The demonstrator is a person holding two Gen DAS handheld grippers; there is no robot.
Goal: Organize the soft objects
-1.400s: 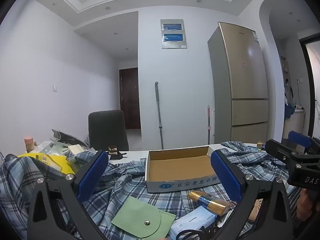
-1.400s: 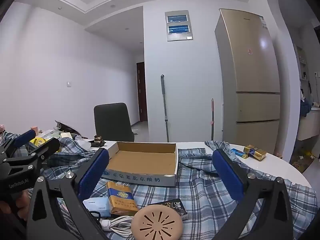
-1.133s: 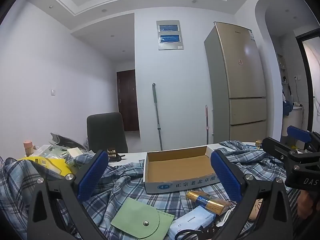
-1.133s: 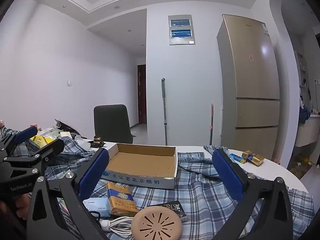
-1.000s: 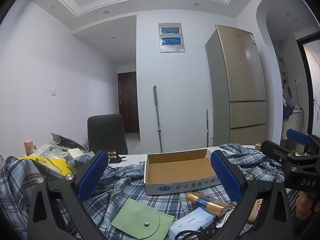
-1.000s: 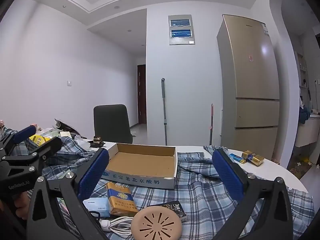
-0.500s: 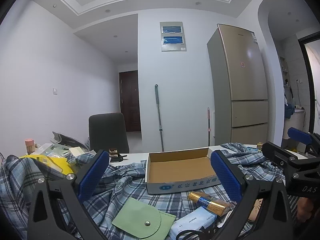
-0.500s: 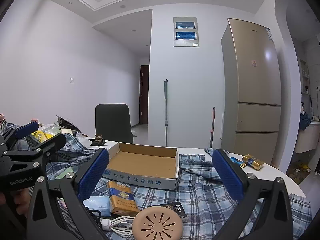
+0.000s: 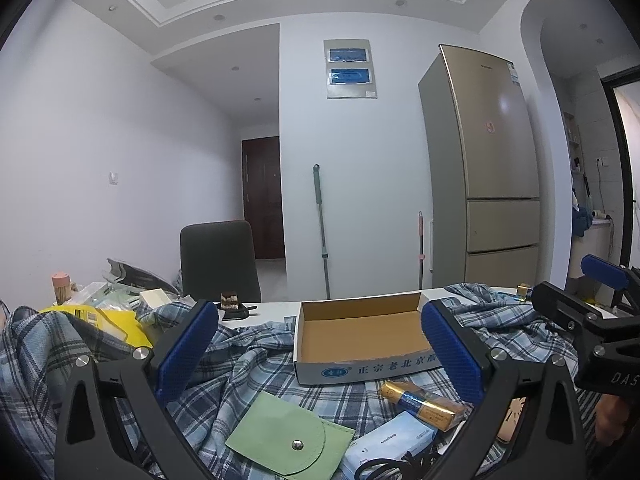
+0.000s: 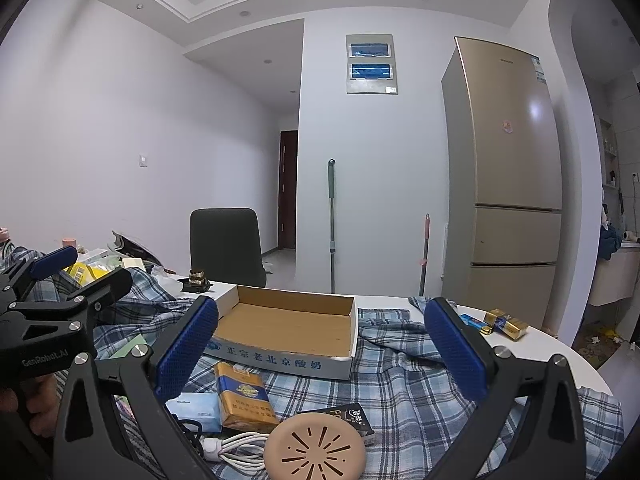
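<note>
A crumpled blue plaid shirt [image 9: 256, 364] covers the table; it also shows in the right wrist view [image 10: 404, 376]. An empty cardboard tray [image 9: 360, 332] sits on it, also in the right wrist view [image 10: 288, 328]. A green felt pouch [image 9: 288, 436] lies near the left gripper [image 9: 320, 344], which is open and empty above the shirt. The right gripper [image 10: 320, 344] is open and empty, above a tan round disc [image 10: 314, 450], a cigarette pack [image 10: 244, 396] and a white cable [image 10: 236, 446].
A tissue pack [image 9: 392, 442] and a gold pack [image 9: 422, 404] lie by the pouch. Gold packs [image 10: 502, 322] sit on the bare white table at right. Yellow bags and clutter [image 9: 108, 320] are at left. A black chair [image 9: 218, 260] stands behind the table.
Both views have shifted slightly; both grippers stay open and hover over the table. Nothing on the table has moved.
</note>
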